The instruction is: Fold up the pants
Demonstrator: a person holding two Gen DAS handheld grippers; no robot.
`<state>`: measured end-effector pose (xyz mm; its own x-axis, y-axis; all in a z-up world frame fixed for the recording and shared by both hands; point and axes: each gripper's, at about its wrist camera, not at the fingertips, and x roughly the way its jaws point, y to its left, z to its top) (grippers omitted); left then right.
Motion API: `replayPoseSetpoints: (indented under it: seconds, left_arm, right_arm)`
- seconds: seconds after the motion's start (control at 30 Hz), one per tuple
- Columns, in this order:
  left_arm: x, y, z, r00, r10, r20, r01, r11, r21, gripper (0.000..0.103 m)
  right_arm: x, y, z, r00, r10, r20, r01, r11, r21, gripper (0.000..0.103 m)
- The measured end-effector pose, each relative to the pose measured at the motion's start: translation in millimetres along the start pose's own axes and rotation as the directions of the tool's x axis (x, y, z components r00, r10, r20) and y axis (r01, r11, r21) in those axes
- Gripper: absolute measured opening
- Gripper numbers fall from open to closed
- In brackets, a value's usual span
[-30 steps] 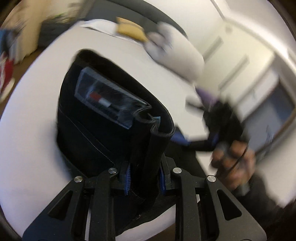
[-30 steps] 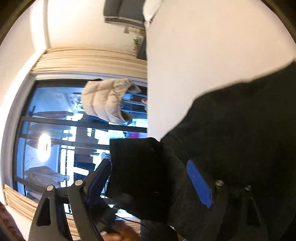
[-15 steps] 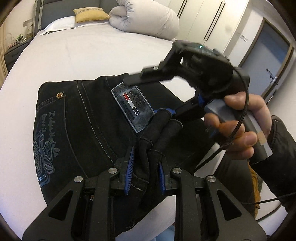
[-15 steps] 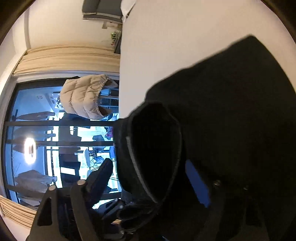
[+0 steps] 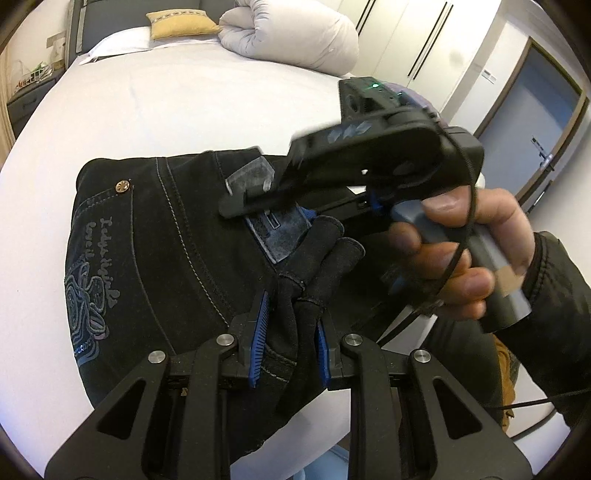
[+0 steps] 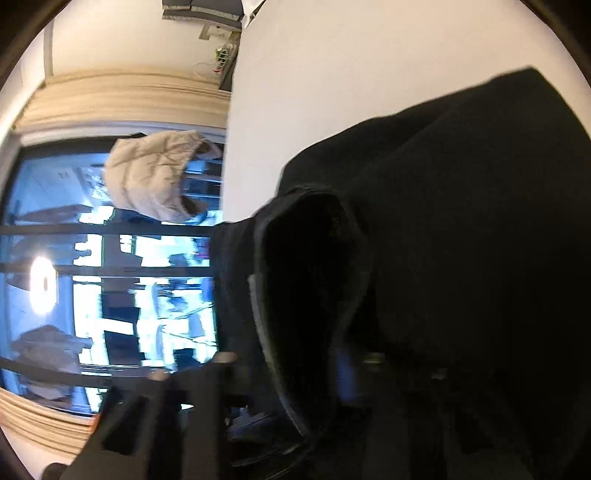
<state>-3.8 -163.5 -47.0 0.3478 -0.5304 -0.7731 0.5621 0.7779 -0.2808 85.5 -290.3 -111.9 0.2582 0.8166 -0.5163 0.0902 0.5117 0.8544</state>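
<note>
Black pants [image 5: 166, 258] lie folded on the white bed [image 5: 184, 92], back pocket embroidery and a leather waist patch facing up. My left gripper [image 5: 290, 332] is shut on the bunched leg ends at the near edge of the bed. A hand [image 5: 461, 258] holds my right gripper [image 5: 258, 210] over the waist patch from the right. In the right wrist view the pants [image 6: 461, 240] fill the right side, and a dark fold of them sits between the closing jaws of the right gripper [image 6: 288, 365], blurred, with the pads against the cloth.
A rolled grey duvet [image 5: 291, 37] and a yellow pillow [image 5: 181, 24] lie at the head of the bed. White wardrobe doors [image 5: 424, 44] and a doorway [image 5: 535, 110] stand to the right. A beige jacket [image 6: 155, 173] hangs by the window beyond the bed's edge.
The pants went from held up to lying flat on the bed. The right gripper came in over the waist patch, and its jaws narrowed onto a fold of cloth.
</note>
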Motion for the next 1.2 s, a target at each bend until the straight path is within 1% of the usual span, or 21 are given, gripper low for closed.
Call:
replayPoseSetpoints:
  seconds: [0.03, 0.1, 0.17, 0.27, 0.67, 0.8, 0.97, 1.07, 1.2]
  left_arm:
    - [-0.4, 0.9, 1.6, 1.0, -0.001, -0.001, 0.001, 1.0, -0.003, 0.021]
    - [-1.5, 1.5, 4.0, 1.0, -0.004, -0.003, 0.004, 1.0, -0.005, 0.021]
    - [-1.8, 1.0, 6.8, 1.0, -0.009, -0.008, 0.009, 1.0, -0.001, 0.021]
    - [-0.9, -1.3, 11.6, 1.0, -0.02, -0.012, 0.02, 1.0, 0.013, 0.021]
    - [25.9, -19.1, 24.8, 0.996, -0.081, -0.036, 0.083, 0.993, 0.08, 0.021]
    - [28.9, -21.4, 29.0, 0.994, -0.094, -0.049, 0.099, 0.989, 0.108, 0.021]
    - [26.9, -10.5, 28.1, 0.992, -0.103, -0.073, 0.112, 0.986, 0.126, 0.021]
    - [34.5, -1.8, 25.6, 0.991, -0.103, -0.088, 0.113, 0.985, 0.128, 0.021]
    - [44.1, 14.9, 25.7, 0.989, -0.114, -0.092, 0.123, 0.987, 0.103, 0.022]
  right_arm:
    - [-0.5, 0.3, 0.7, 1.0, -0.007, 0.008, 0.007, 1.0, -0.007, 0.019]
    - [-2.6, 4.3, 0.1, 1.0, -0.018, 0.023, 0.019, 1.0, -0.026, 0.017]
    - [-8.5, 6.9, -1.3, 0.998, -0.043, 0.042, 0.044, 0.998, -0.044, 0.016]
    - [-20.2, 4.4, -1.2, 0.996, -0.058, 0.066, 0.061, 0.997, -0.048, 0.016]
    - [-71.5, -17.2, -1.9, 0.984, -0.089, 0.154, 0.096, 0.995, -0.034, 0.016]
    - [-84.8, -26.2, -4.2, 0.98, -0.094, 0.177, 0.099, 0.995, -0.019, 0.016]
    - [-92.4, -43.2, -8.6, 0.976, -0.098, 0.195, 0.095, 0.995, 0.021, 0.016]
    - [-92.0, -53.9, -9.0, 0.974, -0.104, 0.2, 0.098, 0.994, 0.041, 0.016]
    - [-94.5, -64.6, -6.6, 0.972, -0.093, 0.215, 0.083, 0.995, 0.058, 0.015]
